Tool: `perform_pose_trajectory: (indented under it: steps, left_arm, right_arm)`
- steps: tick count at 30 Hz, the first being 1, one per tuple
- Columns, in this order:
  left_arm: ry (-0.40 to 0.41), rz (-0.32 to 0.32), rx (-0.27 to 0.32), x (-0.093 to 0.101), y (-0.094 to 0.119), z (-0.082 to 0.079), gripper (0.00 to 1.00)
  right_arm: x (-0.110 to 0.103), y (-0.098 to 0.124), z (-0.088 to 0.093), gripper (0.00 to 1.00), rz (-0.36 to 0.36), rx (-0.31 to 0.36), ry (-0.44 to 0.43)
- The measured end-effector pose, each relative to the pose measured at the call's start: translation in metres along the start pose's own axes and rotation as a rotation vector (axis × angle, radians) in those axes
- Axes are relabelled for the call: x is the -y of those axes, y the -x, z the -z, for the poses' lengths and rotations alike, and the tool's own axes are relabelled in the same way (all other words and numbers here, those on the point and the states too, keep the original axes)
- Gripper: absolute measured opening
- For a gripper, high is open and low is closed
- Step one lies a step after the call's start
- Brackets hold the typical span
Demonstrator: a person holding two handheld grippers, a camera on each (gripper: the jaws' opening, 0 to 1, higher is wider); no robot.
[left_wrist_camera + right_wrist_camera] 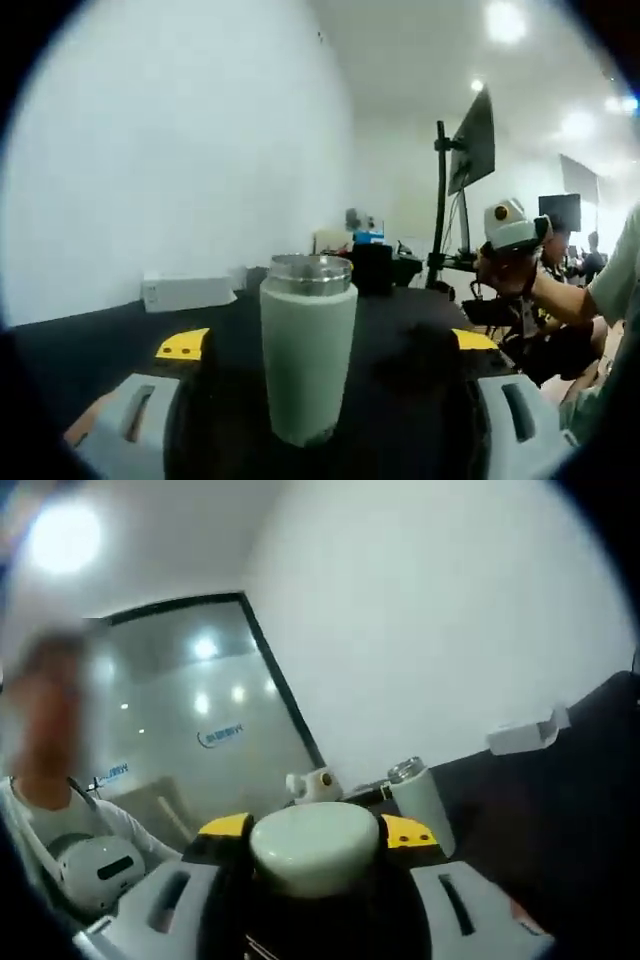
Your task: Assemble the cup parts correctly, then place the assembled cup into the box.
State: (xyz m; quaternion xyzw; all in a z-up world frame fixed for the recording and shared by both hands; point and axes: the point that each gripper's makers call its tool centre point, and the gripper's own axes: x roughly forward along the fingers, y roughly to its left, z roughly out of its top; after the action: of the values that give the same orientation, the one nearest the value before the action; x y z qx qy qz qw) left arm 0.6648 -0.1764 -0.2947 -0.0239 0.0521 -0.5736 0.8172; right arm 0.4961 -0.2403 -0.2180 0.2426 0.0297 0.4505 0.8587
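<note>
left tongs sit close in, jaws spread wide either side of the cup body, which stands upright on the dark table between them. from the left gripper view i can't tell if the pads touch the cup wall; it looks like there's a gap both sides, so call it open and bracketing, not pinching.

cup body: pale green sleeve, bare steel rim at the open mouth, no lid on. looks like an insulated tumbler, so probably rigid, moderately heavy, smooth and a bit slippery on the matte coat. best hold is likely mid-wall, squeezing across the diameter, below the steel band, so the mouth stays free for the lid.

right tongs are pinching the lid, a pale domed cap, held between the yellow-tipped jaws near the bottom of the right gripper view. light, hard plastic by the look; the rounded top could slip, so grip on the side edge makes sense.

further off in the right gripper view the cup body stands on the table, well apart from the lid. beyond it, a white box against the wall.
</note>
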Motion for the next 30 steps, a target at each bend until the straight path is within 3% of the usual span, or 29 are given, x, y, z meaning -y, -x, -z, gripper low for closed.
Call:
perform_pose_trajectory:
  steps: [4, 15, 19, 25, 30]
  left_arm:
    - [0.01, 0.017, 0.031, -0.003, -0.011, 0.002, 0.83]
    - [-0.051, 0.054, 0.009, 0.002, -0.027, 0.014, 0.62]
    - [-0.073, 0.009, 0.016, -0.009, -0.026, 0.013, 0.42]
    - [-0.085, 0.022, 0.018, -0.008, -0.016, 0.014, 0.42]
    - [-0.09, 0.023, 0.015, -0.006, -0.015, 0.015, 0.41]
  right_arm:
    - [0.014, -0.003, 0.003, 0.46, 0.009, -0.004, -0.006]
    - [0.041, -0.024, -0.009, 0.46, 0.023, -0.007, 0.021]
    - [0.044, -0.039, -0.018, 0.46, 0.027, -0.022, 0.075]
    - [0.048, -0.07, -0.036, 0.46, 0.038, -0.042, 0.178]
    - [0.056, -0.107, -0.047, 0.46, 0.049, -0.079, 0.324]
